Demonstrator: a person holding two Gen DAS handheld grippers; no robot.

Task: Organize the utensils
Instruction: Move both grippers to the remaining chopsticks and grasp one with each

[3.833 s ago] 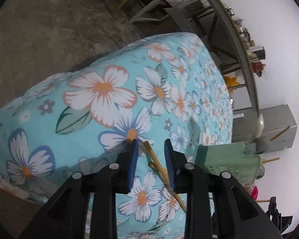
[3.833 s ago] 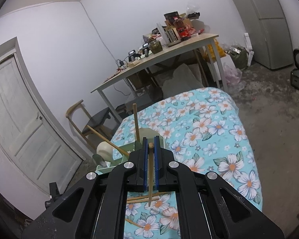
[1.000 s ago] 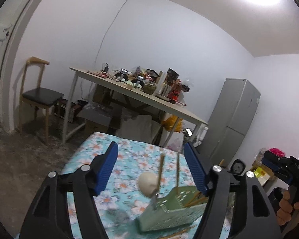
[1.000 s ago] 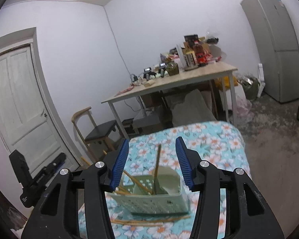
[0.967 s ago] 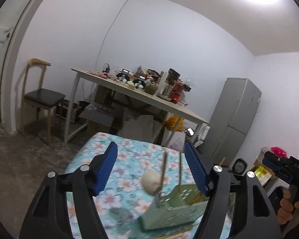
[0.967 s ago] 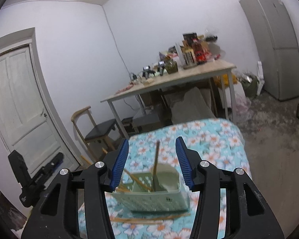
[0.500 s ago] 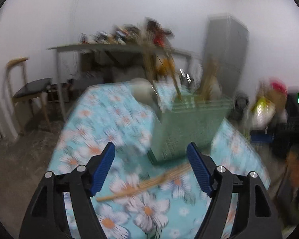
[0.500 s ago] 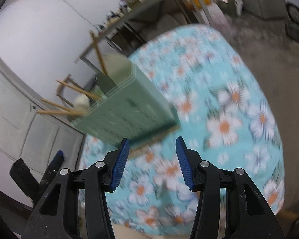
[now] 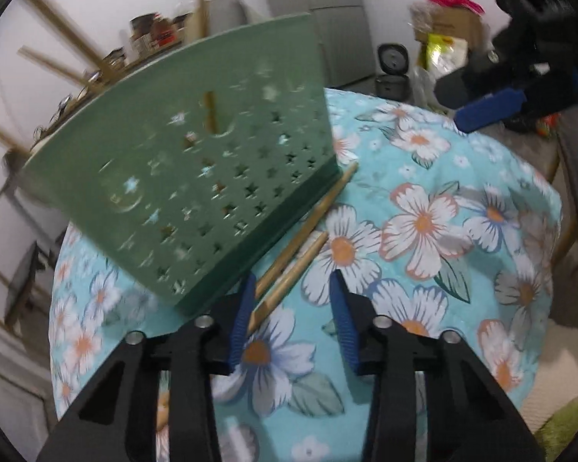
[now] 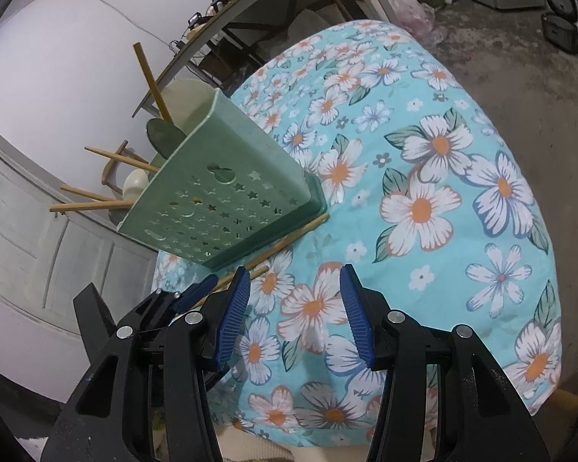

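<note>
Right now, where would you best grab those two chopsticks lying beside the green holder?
Probably at the chopsticks' near ends, approaching from this side, away from the green holder. Their far ends run along its base, leaving little room. The left gripper, its jaws closing, already straddles the near ends.

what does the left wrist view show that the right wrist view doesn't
Only the left wrist view shows the right gripper from outside, a grey fridge and a small black appliance on the floor.

Only the right wrist view shows the white door, the spoons in the holder, and the left gripper beside the chopsticks.

Both show the green utensil holder, two loose chopsticks at its base and the floral tablecloth.
</note>
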